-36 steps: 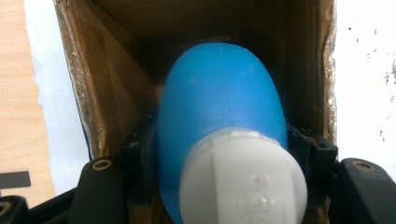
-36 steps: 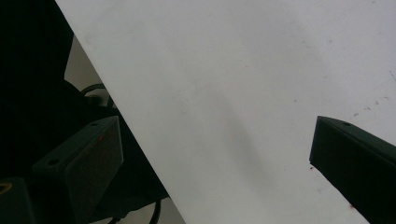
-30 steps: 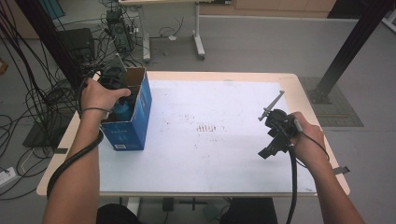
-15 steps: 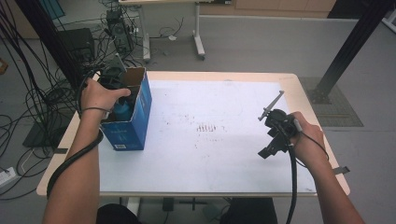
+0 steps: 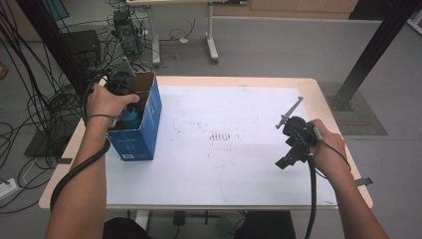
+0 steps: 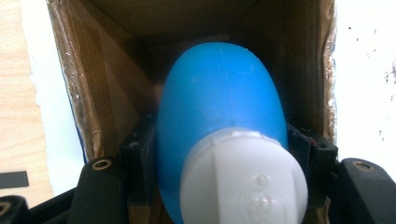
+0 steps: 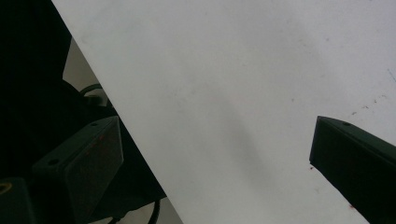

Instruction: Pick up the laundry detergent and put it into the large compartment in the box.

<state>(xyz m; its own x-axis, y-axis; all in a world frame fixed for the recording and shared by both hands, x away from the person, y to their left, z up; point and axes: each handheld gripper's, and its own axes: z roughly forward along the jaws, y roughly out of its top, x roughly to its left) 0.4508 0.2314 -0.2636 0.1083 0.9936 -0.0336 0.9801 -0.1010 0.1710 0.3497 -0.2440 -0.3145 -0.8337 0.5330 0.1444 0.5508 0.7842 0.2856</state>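
1. Our left gripper (image 6: 219, 186) is clamped on a blue plastic bottle (image 6: 219, 107) with a white screw cap (image 6: 243, 182); both black jaws press against the bottle's sides just below the shoulder.
2. We hold the bottle inside the open top of a blue cardboard box (image 5: 144, 124), which stands upright at the table's (image 5: 239, 189) left edge. From above, the left hand (image 5: 107, 102) covers most of the opening, and a bit of the bottle (image 5: 132, 118) shows beside it.
3. Our right gripper (image 5: 294, 144) hangs above the right side of the table, well apart from the box, its jaws spread wide with nothing between them.
4. We judge the bottle light to moderate in weight. Its smooth, rounded plastic looks slippery and will probably flex a little under pressure, so a grip at the widest part of the body seems safer than one on the cap.
5. We judge the box thin-walled and easy to tip or drag if the bottle catches its brown inner wall (image 6: 116, 93).
6. White print sits low on the box's near face (image 5: 130, 143), too small for us to read. Raised marks on the cap cannot be made out either.
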